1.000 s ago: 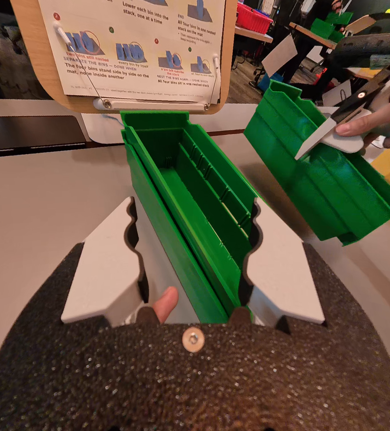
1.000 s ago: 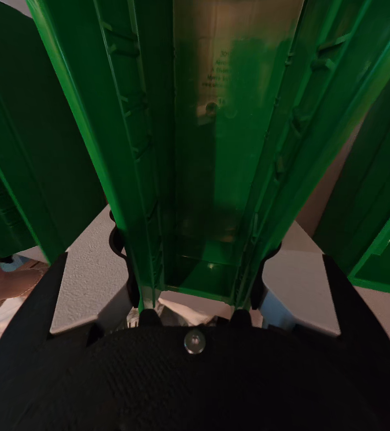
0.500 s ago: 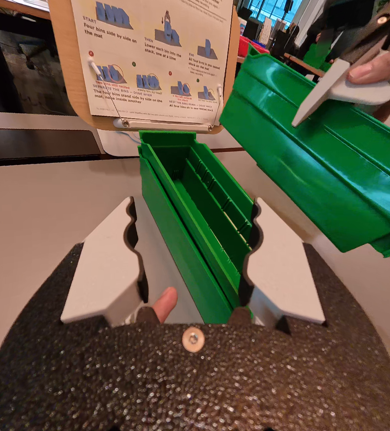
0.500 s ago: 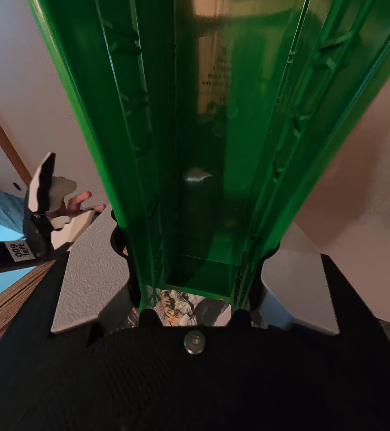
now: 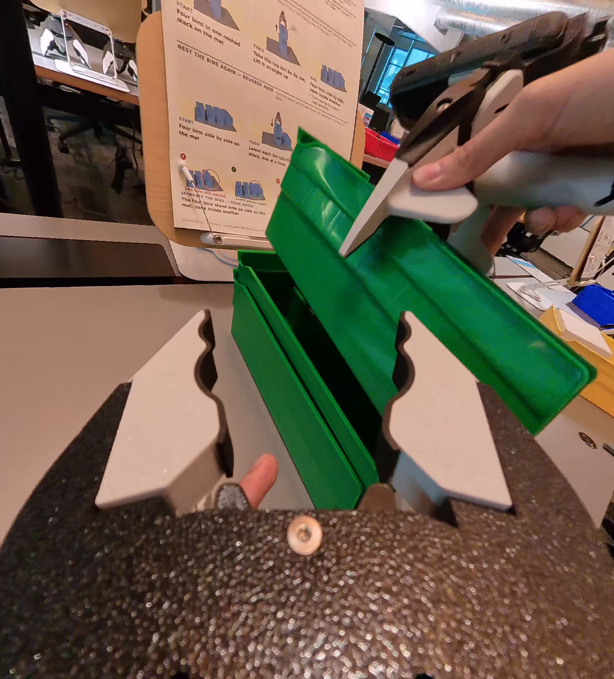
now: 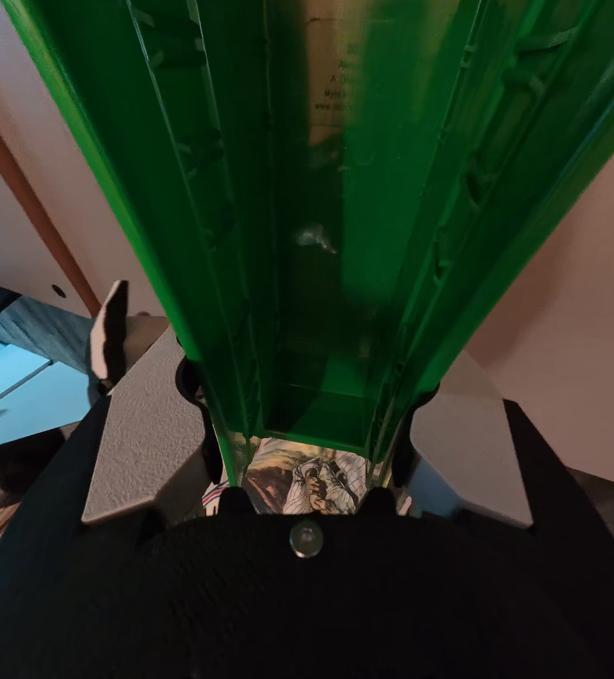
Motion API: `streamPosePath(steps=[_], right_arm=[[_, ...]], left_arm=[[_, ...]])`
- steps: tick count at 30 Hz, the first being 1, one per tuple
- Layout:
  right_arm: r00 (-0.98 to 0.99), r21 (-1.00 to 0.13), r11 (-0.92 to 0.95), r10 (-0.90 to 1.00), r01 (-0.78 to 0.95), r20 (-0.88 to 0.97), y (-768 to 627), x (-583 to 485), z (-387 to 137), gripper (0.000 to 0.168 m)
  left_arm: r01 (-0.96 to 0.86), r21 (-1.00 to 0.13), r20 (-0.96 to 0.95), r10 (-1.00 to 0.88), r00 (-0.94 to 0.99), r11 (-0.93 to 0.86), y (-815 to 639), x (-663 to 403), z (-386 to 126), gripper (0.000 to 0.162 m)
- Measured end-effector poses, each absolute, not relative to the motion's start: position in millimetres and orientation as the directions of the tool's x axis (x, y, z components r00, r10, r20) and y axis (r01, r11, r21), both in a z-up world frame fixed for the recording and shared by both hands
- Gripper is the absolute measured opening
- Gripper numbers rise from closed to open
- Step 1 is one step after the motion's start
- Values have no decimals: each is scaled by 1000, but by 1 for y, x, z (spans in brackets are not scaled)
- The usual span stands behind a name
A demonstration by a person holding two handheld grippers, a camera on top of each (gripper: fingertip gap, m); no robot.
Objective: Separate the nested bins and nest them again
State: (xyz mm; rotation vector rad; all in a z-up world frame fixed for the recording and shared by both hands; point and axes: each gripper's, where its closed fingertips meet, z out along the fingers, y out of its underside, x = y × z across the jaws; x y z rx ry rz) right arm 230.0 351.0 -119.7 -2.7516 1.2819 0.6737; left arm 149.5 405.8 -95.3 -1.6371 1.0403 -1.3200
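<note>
Right gripper clamped on a lifted green bin, tilted in the air over nested bins on bench. Left gripper wide, straddling their left wall.

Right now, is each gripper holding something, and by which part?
Right gripper holds a green bin by its two long side walls. Left gripper is open, straddling the nested bins, gripping nothing.

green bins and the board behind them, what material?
Lifted green bin: looks like glossy moulded plastic; sheen, ribbed walls, thin rims. Nested green bins on the table: same look. Board: probably light wood or laminate, matte, rounded corners.
</note>
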Motion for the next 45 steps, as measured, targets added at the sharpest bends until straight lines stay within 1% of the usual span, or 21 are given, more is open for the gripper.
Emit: streamPosePath(steps=[3,7,9,11,15,17,20,24,31,32,36,41,43,45], right_arm=[[570,147,-647,-740,-748,-357,349,234,-132,120],[570,124,-655,-723,-746,-390,362,231,-144,120],[575,143,-664,-720,-734,-389,364,228,-149,122],[581,138,-670,-713,-729,-391,367,228,-151,122],[628,129,-688,-712,-714,-314,360,240,-151,121],[608,105,-669,-721,-736,-332,364,245,-152,121],[606,133,-675,-718,-725,-342,362,239,-165,122],[617,134,-677,-721,-724,-315,361,239,-182,123],[636,65,-677,-716,-733,-287,368,246,-194,126],[641,52,-677,-716,-734,-276,368,247,-197,129],[658,18,-681,-713,-732,-243,370,248,-202,133],[681,-4,-698,-697,-716,-224,372,247,-209,146],[712,-43,-728,-653,-684,-259,378,245,-202,137],[727,-90,-740,-619,-666,-297,383,244,-194,137]], left_arm=[[-109,-921,361,-925,117,-373,406,147,-91,98],[-95,-924,361,-926,109,-371,404,144,-86,98],[-95,-924,359,-927,106,-369,403,144,-86,98],[-97,-925,358,-928,103,-368,402,145,-86,98],[-108,-923,361,-928,96,-370,400,148,-89,98],[-115,-921,363,-927,92,-372,399,149,-90,98],[-118,-921,363,-928,90,-371,398,151,-91,98],[-122,-922,358,-929,89,-367,396,151,-91,98],[-127,-923,355,-931,80,-363,392,153,-91,98],[-129,-923,356,-931,77,-363,391,153,-92,98],[-135,-923,354,-932,70,-361,387,155,-92,98],[-132,-928,343,-937,73,-350,386,153,-89,98],[-131,-929,339,-938,74,-346,385,153,-89,98],[-129,-931,334,-939,77,-342,386,153,-88,98]])
